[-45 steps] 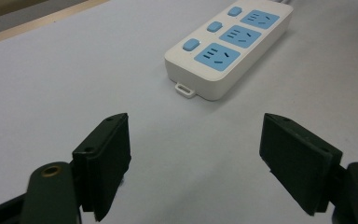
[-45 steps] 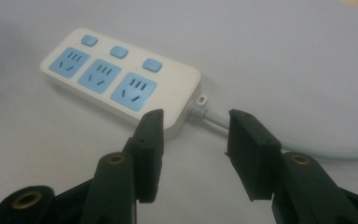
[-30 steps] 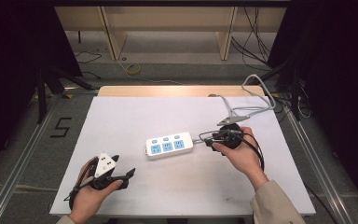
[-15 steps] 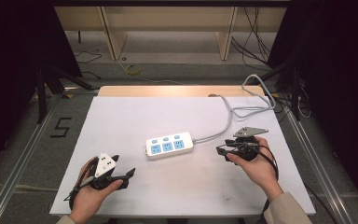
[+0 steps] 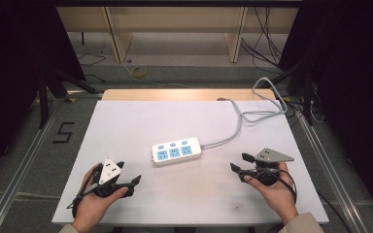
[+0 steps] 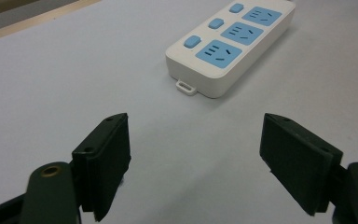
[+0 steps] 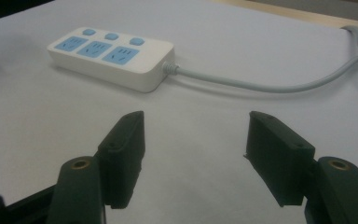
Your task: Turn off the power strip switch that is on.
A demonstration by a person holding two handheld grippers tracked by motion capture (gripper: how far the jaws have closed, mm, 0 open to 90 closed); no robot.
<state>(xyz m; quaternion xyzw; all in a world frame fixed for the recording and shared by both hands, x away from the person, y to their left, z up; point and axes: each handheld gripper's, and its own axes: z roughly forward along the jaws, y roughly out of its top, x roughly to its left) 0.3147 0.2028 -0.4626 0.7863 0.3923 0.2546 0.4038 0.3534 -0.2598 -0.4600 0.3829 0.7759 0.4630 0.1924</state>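
White tabletop (image 5: 141, 121) carries a power strip (image 5: 176, 152) at its middle, cord (image 5: 243, 116) trailing far right. Left gripper (image 5: 137, 180) waits near-left, jaws apart; right gripper (image 5: 240, 163), near-right, has just been opening with nothing between, probably readying a two-sided approach.

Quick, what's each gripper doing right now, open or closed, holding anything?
Left gripper: open, nothing between its fingers.
Right gripper: open, its fingers have just been opening, nothing between them; the power strip lies apart, ahead of it.
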